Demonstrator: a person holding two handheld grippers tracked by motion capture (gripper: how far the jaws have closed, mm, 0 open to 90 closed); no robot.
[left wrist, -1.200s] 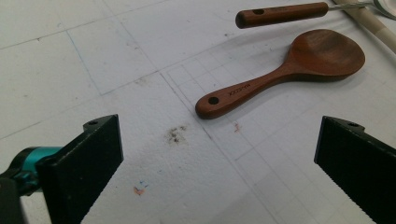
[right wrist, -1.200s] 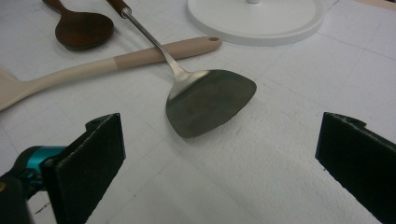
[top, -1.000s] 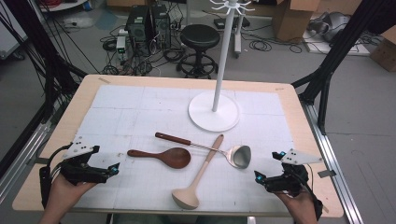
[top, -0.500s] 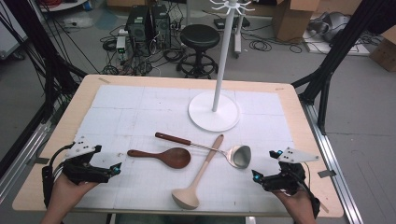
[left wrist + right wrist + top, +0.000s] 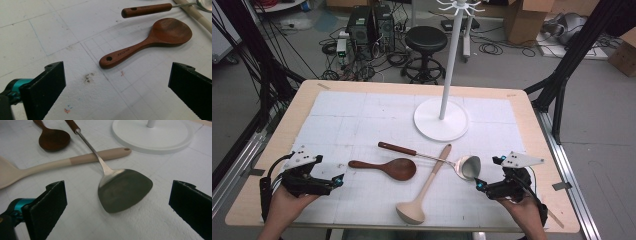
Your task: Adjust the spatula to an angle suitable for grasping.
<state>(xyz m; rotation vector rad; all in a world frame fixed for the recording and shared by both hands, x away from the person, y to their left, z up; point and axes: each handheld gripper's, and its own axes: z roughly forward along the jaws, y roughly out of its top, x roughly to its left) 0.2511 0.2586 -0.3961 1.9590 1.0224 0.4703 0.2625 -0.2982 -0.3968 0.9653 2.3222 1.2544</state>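
Three utensils: dark wooden spoon [image 5: 387,168], metal spatula [image 5: 466,166], pale ladle [image 5: 424,188]. Two tongs, left tongs [image 5: 338,180] and right tongs [image 5: 480,185], wide open, empty.

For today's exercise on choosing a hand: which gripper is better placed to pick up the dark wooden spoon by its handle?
Left. The left gripper is open, and the dark wooden spoon points its handle end towards it. The right gripper faces the metal spatula instead.

Beside the white stand base [image 5: 441,120], on a white cloth [image 5: 362,115] ruled with a faint grid, lie a dark reddish-brown wooden spoon [image 5: 150,41], a pale beige ladle [image 5: 424,187] and a silver metal spatula [image 5: 123,188] with a brown handle, fronted by black jaws tipped with teal.
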